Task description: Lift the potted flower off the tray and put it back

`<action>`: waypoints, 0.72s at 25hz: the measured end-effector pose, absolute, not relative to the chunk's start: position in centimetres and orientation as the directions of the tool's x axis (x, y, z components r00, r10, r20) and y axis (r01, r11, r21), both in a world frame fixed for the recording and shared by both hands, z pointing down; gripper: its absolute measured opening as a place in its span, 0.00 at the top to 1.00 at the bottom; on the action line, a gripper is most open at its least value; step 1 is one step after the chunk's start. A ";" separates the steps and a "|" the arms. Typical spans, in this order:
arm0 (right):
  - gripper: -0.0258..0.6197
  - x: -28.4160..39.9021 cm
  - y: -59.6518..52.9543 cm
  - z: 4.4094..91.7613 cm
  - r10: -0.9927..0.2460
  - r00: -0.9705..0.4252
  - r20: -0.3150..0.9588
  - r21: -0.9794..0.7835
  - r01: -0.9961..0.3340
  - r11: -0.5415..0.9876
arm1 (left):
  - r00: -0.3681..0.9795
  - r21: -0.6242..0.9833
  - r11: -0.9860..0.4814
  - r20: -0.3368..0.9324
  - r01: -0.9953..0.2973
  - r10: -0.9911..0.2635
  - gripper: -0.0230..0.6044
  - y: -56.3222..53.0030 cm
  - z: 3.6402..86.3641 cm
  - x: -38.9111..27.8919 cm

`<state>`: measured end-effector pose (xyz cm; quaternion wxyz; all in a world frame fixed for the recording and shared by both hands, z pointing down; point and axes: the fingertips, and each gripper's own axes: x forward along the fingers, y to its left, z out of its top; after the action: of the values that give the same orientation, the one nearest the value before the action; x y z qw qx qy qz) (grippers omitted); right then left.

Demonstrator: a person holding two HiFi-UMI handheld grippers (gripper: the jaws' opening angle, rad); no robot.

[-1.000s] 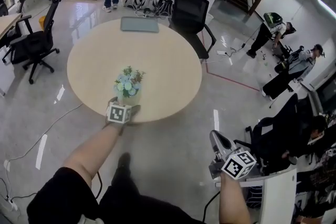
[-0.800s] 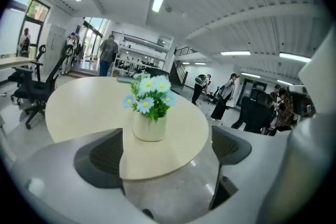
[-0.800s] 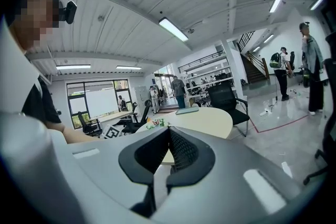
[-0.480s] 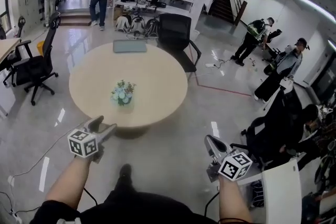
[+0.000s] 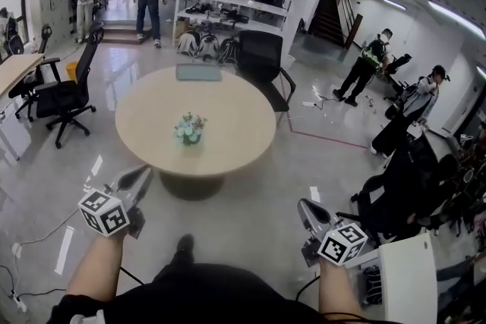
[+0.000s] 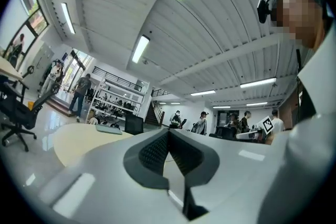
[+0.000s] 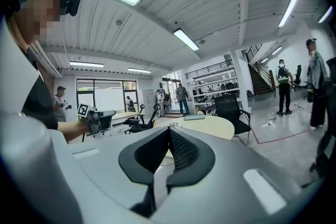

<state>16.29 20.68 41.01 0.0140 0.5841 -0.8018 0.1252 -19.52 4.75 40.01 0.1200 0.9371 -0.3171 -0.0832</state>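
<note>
Head view shows the potted flower (image 5: 190,129) standing upright on the bare top of the round table (image 5: 235,106), on its near half and well apart from the grey tray (image 5: 198,72) that lies at the far edge. A second ago the left gripper (image 5: 135,177) was right at the pot with its jaws spread wide. Now it hangs in the air off the table's near edge, clear of the flower. Its jaws have just been closing and now meet pad to pad with nothing between them, as the left gripper view confirms. The right gripper (image 5: 306,207) is low at the right, also off the table, with its jaws pressed together and empty, much as before. The table looks smaller and farther off than it did a second ago.
</note>
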 end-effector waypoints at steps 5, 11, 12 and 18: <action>0.94 14.7 20.8 40.0 -0.918 -0.359 0.166 -0.154 -0.929 0.336 | 0.793 0.328 -0.780 -0.125 -0.534 -0.596 0.97 6.1 39.0 -19.8; 0.94 14.2 21.4 40.3 -0.916 -0.362 0.171 -0.156 -0.928 0.338 | 0.823 0.297 -0.807 -0.103 -0.510 -0.558 0.97 8.4 39.0 -19.4; 0.94 14.1 21.5 40.4 -0.917 -0.363 0.166 -0.162 -0.927 0.337 | 0.832 0.297 -0.814 -0.101 -0.499 -0.546 0.97 8.8 39.1 -19.4; 0.94 13.4 21.3 39.7 -0.913 -0.378 0.155 -0.154 -0.922 0.356 | 0.851 0.304 -0.830 -0.100 -0.467 -0.515 0.97 9.2 38.6 -19.2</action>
<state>13.40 21.33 39.69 0.0211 0.5574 -0.8230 0.1076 -19.18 9.20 38.61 0.1354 0.9524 -0.2579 -0.0894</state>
